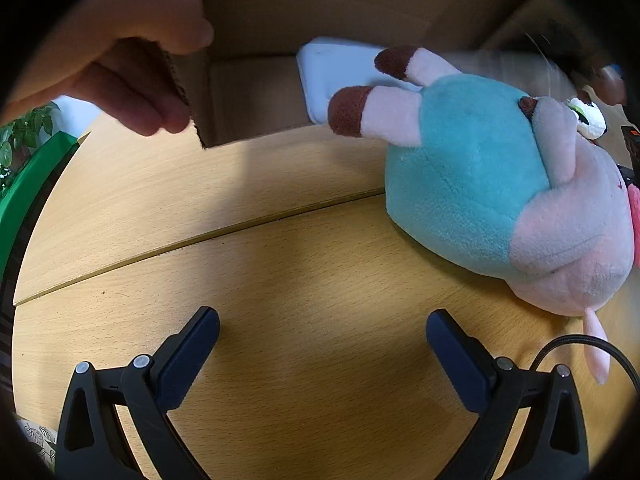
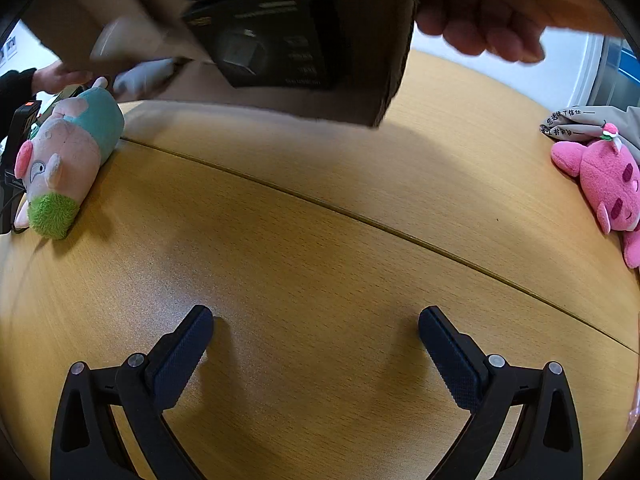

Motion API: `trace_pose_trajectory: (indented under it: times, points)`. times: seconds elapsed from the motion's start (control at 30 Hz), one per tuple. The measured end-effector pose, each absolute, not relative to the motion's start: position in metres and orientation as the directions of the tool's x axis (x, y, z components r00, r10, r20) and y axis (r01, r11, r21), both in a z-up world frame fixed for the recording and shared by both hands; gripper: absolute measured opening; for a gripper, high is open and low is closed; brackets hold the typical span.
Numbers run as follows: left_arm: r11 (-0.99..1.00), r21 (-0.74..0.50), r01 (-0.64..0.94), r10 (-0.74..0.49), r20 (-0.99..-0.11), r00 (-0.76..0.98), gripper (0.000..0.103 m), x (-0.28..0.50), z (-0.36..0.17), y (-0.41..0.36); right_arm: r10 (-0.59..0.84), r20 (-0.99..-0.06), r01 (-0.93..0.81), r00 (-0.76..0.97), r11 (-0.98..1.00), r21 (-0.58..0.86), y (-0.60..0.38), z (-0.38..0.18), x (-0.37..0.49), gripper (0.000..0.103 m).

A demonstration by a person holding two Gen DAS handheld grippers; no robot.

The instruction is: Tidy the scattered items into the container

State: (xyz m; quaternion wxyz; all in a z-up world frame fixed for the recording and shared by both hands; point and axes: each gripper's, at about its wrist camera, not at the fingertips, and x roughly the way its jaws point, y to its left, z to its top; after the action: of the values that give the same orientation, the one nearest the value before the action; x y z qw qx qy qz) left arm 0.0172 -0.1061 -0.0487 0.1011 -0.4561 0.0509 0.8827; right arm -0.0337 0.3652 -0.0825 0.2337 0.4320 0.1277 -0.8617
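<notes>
Brown cardboard box [image 2: 304, 60] held tilted above the wooden table [image 2: 320, 240] by a bare hand [image 2: 484, 32], probably to position it. Left gripper [image 1: 322, 332] and right gripper [image 2: 316, 330] spread wide, empty. Teal-and-pink plush pig [image 1: 500, 188] and pink plush bear [image 2: 608, 188], 2 toys, lying outside.

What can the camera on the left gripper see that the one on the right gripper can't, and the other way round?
Only the left wrist view shows green plant leaves and a white flat object in the box. Only the right wrist view shows a pink plush toy, a dark printed box and the pig's green hair tuft. Both show the teal-and-pink pig plush, the cardboard box held by a hand, the wooden table, and an open gripper: left, right.
</notes>
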Motion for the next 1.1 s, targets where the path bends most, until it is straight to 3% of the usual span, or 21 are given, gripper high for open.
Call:
trace_pose_trajectory:
  times: [1.1]
  points:
    - [-0.974, -0.002, -0.227, 0.133, -0.816, -0.563, 0.103, 0.0152, -0.0479, -0.1086, -0.293, -0.805, 0.515, -0.516, -0.857, -0.018, 0.3699, -0.0832, -0.0410, 0.103]
